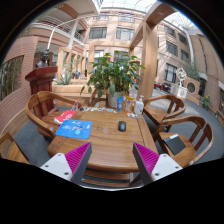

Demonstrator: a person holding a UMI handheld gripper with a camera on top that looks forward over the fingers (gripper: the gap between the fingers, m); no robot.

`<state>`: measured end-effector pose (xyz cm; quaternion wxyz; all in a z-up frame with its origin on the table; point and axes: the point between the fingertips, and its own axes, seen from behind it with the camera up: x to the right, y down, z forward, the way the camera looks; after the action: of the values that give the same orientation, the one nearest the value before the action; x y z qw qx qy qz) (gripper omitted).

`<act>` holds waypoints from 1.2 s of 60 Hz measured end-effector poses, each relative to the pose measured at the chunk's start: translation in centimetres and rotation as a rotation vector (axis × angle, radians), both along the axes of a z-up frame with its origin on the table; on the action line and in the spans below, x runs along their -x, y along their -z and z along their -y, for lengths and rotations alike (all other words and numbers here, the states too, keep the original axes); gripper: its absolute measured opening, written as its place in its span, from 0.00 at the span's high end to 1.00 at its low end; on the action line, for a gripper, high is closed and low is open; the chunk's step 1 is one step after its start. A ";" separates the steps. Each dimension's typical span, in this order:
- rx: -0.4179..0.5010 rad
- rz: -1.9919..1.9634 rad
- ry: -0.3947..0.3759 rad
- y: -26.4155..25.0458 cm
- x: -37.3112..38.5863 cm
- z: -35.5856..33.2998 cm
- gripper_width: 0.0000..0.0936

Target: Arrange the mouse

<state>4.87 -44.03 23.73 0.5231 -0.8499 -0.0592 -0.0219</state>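
tool (113, 160): fingers apart, pink pads (78, 158) bare, holding nothing, hovering over the near edge of the wooden bench (108, 146) | mouse (122, 126): on the bench well beyond the fingers, right of a blue pad (74, 129) | bottles (130, 104) and a potted plant (112, 74) at the far end

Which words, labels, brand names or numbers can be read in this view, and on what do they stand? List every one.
None can be read.
The blue rectangular mat on the wooden slatted table carries pale marks, too small to read.
The red flat item beside it: print too blurred.
The clear plastic bottles have labels, illegible.
The small dark mouse shows no marking.
The gripper is open, holding nothing.
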 end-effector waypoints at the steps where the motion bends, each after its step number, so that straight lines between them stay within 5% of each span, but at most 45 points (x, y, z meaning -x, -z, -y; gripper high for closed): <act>1: 0.003 -0.001 0.001 0.1 -0.1 0.0 0.10; 32: 0.189 -0.032 0.100 13.8 -4.6 -11.6 0.09; 60: 0.146 -0.014 0.171 20.9 -7.0 -36.2 0.09; 72: 0.177 -0.036 0.184 23.9 -7.9 -43.4 0.17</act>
<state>12.82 -0.63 -0.19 0.4429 -0.8948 0.0265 -0.0494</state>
